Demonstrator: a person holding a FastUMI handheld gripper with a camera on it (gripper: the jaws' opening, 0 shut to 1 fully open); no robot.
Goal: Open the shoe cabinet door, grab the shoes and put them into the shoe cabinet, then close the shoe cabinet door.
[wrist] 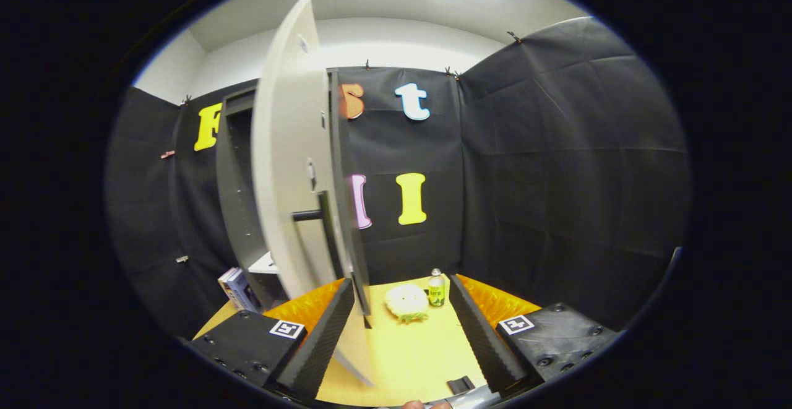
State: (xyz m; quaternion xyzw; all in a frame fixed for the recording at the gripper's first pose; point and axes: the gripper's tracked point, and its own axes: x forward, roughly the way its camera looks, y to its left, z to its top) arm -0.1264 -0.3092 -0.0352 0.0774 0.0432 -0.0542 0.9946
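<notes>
Black cloth walls (557,149) enclose the booth. A tall dark shoe cabinet (235,198) stands on the yellow wooden tabletop (408,353), its white door (291,167) swung open. The gripper (402,316) is spread open, empty; a pale round shoe (406,302) and small green bottle (437,289) lie just ahead.

We are seeing a yellow tabletop (408,353) carrying a pale rounded shoe (406,301) with a small green bottle (437,289) just beside it, books (236,289) leaning near the cabinet (238,205), all beyond our gripper (402,328) with its fingers apart.
</notes>
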